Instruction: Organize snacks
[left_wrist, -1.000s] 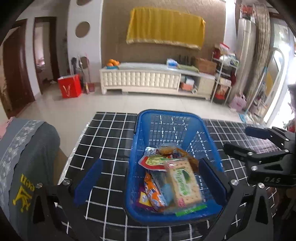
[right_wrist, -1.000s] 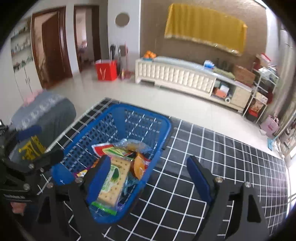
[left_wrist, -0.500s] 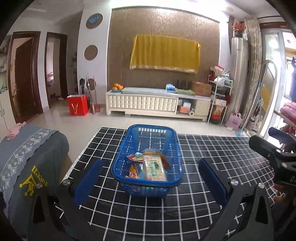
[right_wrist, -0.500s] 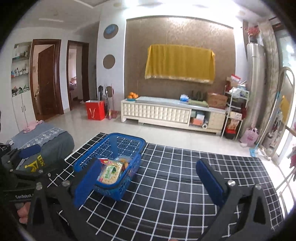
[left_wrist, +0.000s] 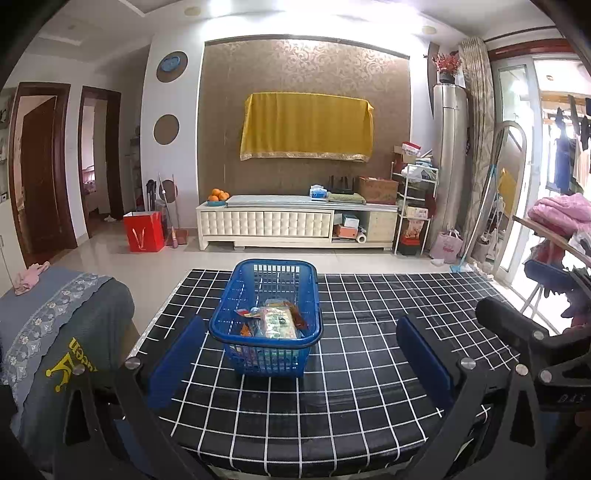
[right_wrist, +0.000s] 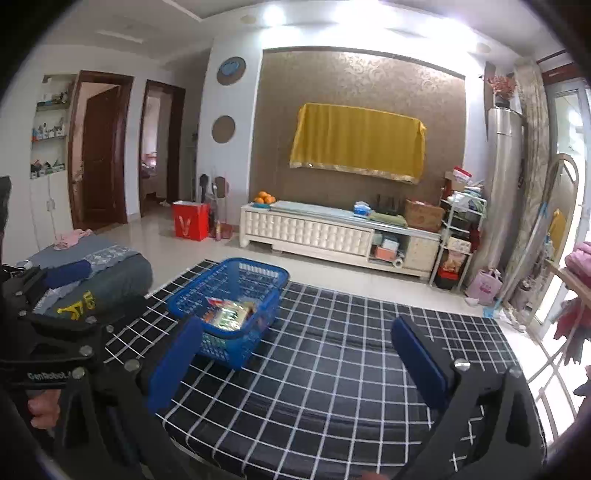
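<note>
A blue plastic basket stands on the black grid-pattern table, holding several snack packets. It also shows in the right wrist view, left of centre, with the packets inside. My left gripper is open and empty, held back from the basket near the table's front edge. My right gripper is open and empty, to the right of the basket and back from it. Each gripper's body shows at the edge of the other's view.
A grey cloth-covered seat stands left of the table. Beyond the table are tiled floor, a white TV cabinet, a red bag and a shelf rack. A drying rack with pink cloth stands at the right.
Both grippers have pulled back and up from the basket, which now looks smaller and farther. Both stay open and empty. The basket has not moved.
</note>
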